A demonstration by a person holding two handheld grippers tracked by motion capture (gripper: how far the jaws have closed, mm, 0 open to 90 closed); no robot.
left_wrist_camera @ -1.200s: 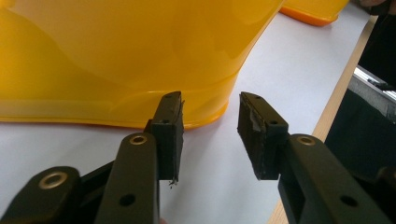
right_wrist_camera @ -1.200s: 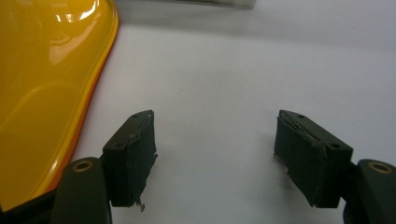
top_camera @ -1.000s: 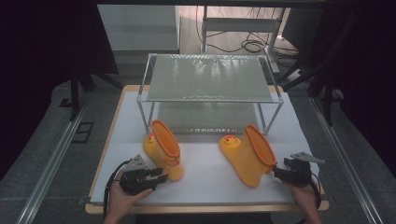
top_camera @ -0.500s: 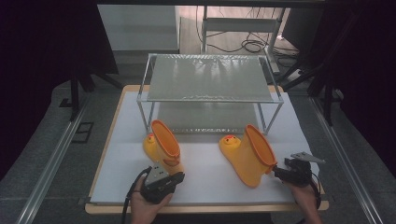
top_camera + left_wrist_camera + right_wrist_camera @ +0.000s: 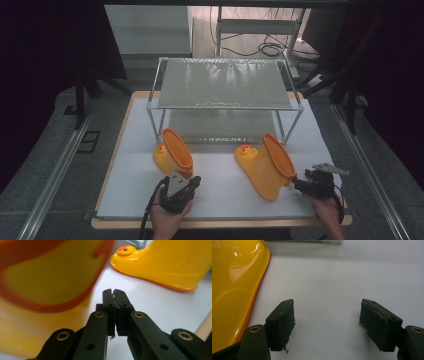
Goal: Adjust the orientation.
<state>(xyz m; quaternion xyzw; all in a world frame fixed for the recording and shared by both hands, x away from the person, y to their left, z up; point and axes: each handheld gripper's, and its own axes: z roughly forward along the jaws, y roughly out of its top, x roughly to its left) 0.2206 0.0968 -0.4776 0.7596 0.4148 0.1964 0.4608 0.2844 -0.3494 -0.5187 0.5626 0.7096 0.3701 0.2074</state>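
High view: left gripper [image 5: 192,181] sits just beside the left glossy yellow rubber boot with orange rim [image 5: 173,153]; right gripper [image 5: 296,183] beside the right yellow duck-faced boot [image 5: 265,164], on the white tabletop [image 5: 220,195] before a metal wire shelf rack [image 5: 223,83].

Left gripper view: jaws closed together, empty.

Right gripper view: jaws spread wide, boot at left.

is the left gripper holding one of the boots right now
No, in the left gripper view the left gripper has its jaws pressed together with nothing between them, beside the near yellow boot.
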